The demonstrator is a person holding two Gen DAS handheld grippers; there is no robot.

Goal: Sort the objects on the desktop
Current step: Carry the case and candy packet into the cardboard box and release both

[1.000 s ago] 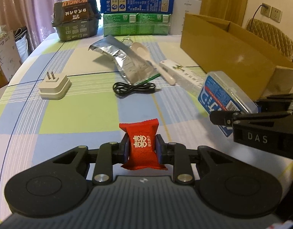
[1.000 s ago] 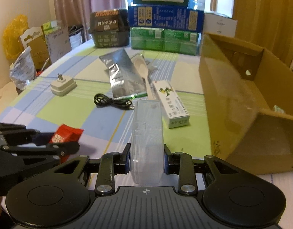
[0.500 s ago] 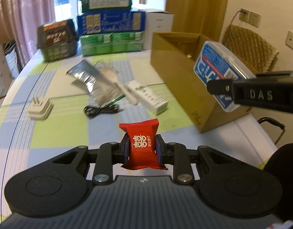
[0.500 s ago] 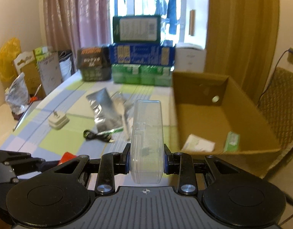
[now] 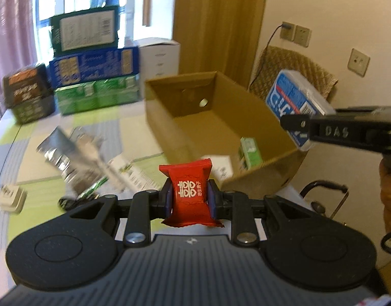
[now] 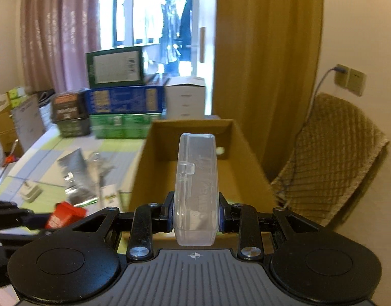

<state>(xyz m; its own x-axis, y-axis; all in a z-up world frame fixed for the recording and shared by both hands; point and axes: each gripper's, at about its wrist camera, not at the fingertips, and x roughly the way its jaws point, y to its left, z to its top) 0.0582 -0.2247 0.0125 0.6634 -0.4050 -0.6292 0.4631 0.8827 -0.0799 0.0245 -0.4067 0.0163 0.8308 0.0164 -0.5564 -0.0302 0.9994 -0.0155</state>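
The cardboard box (image 5: 220, 117) now swings up right ahead as both grippers lift off the table, right gripper (image 6: 195, 214) pinching the clear plastic case (image 6: 196, 188), left gripper (image 5: 189, 201) clamping the red candy packet (image 5: 189, 191), both poised for dropping in.

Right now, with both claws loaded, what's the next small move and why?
Probably lower the right claw and release the clear plastic case into the cardboard box: from the right wrist view it seems to sit above the box's open interior, while the left claw's red candy packet looks short of the rim.

Red packet (image 5: 189, 191), brown cardboard box (image 5: 167, 117), blue-labelled clear case (image 5: 294, 102), checked tablecloth (image 5: 35, 163)
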